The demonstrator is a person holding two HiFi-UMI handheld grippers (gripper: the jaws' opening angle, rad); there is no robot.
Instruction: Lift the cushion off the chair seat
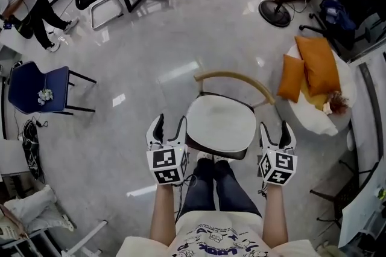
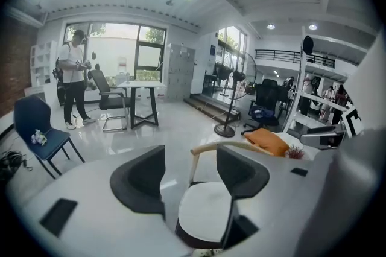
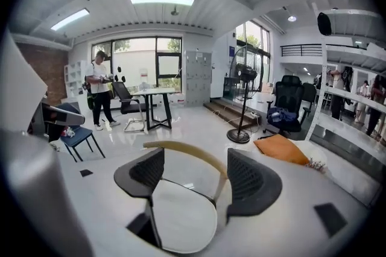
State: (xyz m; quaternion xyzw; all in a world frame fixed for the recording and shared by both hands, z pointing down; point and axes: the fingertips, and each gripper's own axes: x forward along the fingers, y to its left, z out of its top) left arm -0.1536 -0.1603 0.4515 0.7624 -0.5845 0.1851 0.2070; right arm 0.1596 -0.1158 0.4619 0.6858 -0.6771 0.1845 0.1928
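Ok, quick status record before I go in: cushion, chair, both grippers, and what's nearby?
cushion: white, lying flat on the chair seat, not yet lifted
chair: dark seat, curved wooden backrest on the far side
left gripper: open, nothing gripped, at the cushion's left side
right gripper: open, nothing gripped, at the cushion's right side
nearby right: orange pillows on a white seat
nearby left: blue chair
background: person standing by a table
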